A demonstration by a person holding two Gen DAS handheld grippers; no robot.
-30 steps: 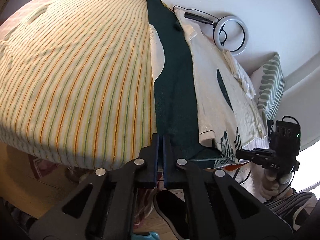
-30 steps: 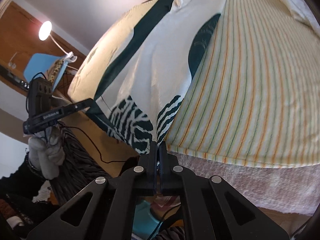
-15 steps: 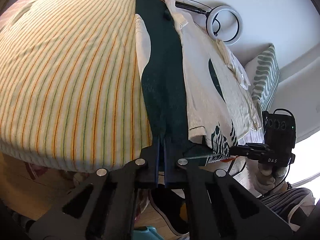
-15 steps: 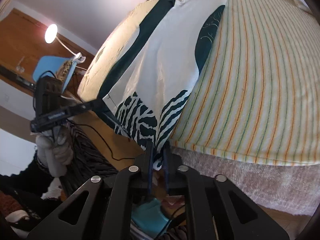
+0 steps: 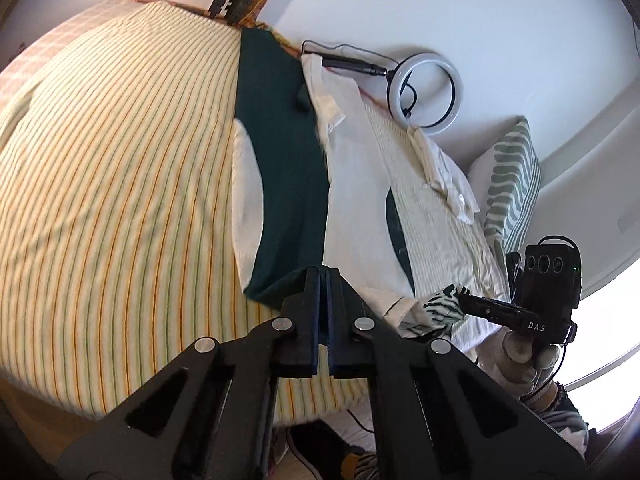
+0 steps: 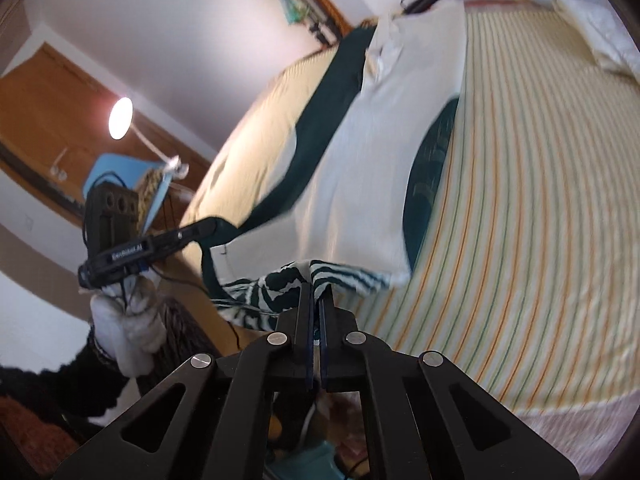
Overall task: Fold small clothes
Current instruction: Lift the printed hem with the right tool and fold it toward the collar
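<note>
Shirt (image 5: 360, 208) hem is pinched at its near corners by the closed left gripper (image 5: 323, 276) and closed right gripper (image 6: 316, 288); folding toward the far collar likely follows.

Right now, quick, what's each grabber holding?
Left gripper: closed on the shirt's dark green corner.
Right gripper: closed on the shirt's zebra-striped corner.

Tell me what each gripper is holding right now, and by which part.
Both hold the same garment at its near hem: the left gripper pinches the dark green corner, the right gripper pinches the zebra-print corner.
</note>
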